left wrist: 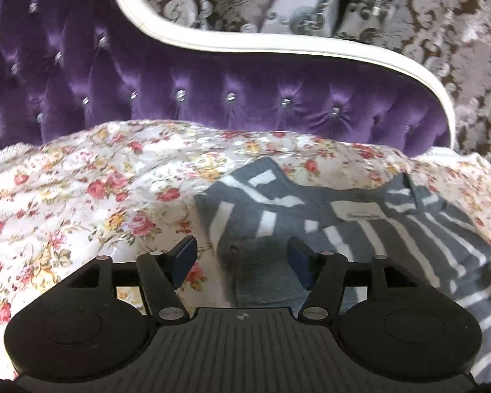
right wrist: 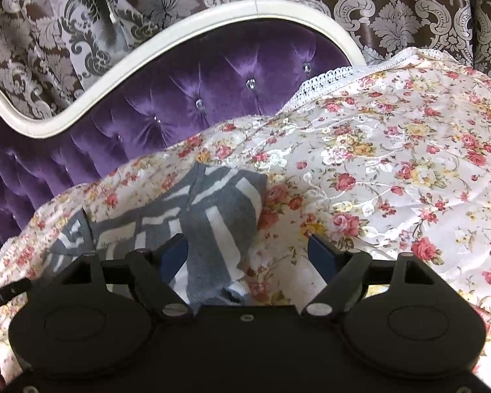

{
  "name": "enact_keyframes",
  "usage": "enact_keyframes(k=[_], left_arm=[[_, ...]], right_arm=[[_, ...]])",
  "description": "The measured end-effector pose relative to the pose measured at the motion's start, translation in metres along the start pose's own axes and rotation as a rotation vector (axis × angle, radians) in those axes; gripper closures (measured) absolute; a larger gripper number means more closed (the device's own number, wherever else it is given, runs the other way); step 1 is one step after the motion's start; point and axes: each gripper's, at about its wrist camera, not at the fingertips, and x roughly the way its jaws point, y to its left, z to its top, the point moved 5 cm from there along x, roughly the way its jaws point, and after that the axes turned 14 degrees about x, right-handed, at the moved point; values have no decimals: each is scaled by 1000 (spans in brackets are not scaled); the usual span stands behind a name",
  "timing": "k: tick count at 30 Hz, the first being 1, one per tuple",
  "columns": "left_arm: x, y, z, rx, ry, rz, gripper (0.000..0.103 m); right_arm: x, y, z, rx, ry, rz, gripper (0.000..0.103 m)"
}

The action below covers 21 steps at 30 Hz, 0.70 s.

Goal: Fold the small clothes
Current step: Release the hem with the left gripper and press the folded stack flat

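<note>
While I hold one gripper in each hand over the bed, I count a single grey-and-white striped knit garment [left wrist: 360, 229] lying on one floral quilted bedspread [left wrist: 81, 196], with one purple tufted velvet headboard [left wrist: 212, 98] behind, framed in white.

The garment's long axis seems to run across my left view, from a folded sleeve-like part near the headboard side towards the lower right edge, though blur there makes me unsure. Its stripes change direction where the cloth is folded over, and a pale label shows near the neckline. It looks soft, rumpled, only partly flattened.

My left gripper [left wrist: 242, 262] stands fairly wide over the garment's grey part, pads clear of it. My right gripper [right wrist: 248, 255] gapes wide, with the garment's edge [right wrist: 212, 222] beneath and nothing pinched.
</note>
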Motion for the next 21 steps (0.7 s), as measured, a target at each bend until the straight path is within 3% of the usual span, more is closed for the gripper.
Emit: enact_keyframes(k=[5, 9, 12, 16, 21], left_arm=[[6, -25, -3, 69, 23, -41, 41], [9, -35, -7, 96, 23, -37, 37], [12, -35, -9, 87, 31, -39, 35], [17, -32, -16, 83, 49, -25, 33], [23, -21, -32, 1, 57, -32, 20]], right_arm=[[14, 9, -10, -57, 43, -9, 21], [32, 3, -22, -180, 96, -150, 19], [33, -2, -22, -223, 78, -194, 10], [30, -6, -19, -210, 87, -196, 10], [31, -13, -16, -195, 91, -208, 4]])
